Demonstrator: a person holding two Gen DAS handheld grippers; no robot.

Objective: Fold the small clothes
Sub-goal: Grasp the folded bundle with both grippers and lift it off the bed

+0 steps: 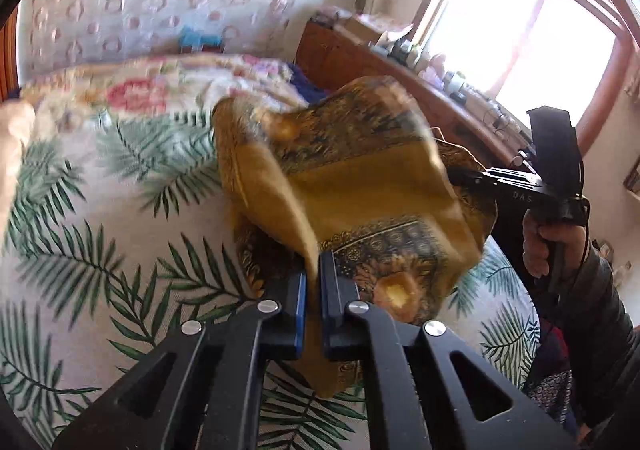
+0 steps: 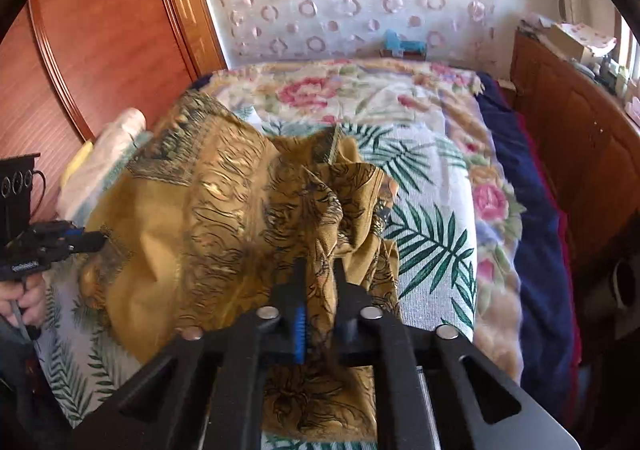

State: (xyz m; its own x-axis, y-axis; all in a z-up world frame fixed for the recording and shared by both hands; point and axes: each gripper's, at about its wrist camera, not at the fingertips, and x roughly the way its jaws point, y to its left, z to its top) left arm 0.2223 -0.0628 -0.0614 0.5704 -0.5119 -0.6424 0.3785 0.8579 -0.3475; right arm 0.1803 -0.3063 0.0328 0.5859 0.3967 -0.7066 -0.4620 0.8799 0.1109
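A mustard-yellow patterned cloth (image 1: 360,186) hangs lifted over the bed, blurred by motion. My left gripper (image 1: 313,270) is shut on one edge of it, with cloth pinched between the blue pads. My right gripper (image 2: 320,270) is shut on another bunched edge of the same cloth (image 2: 224,218). The right gripper also shows in the left wrist view (image 1: 464,174) at the cloth's far right side. The left gripper shows in the right wrist view (image 2: 96,240) at the cloth's left edge. The cloth sags between the two grippers above the palm-leaf bedspread (image 1: 100,250).
The bed has a floral blanket (image 2: 320,90) at its far end and a dark blue cover (image 2: 536,250) along the right side. A wooden wardrobe (image 2: 100,30) stands left. A wooden dresser (image 1: 380,66) with small items stands under the window. A pale rolled cloth (image 2: 108,154) lies at the bed's left.
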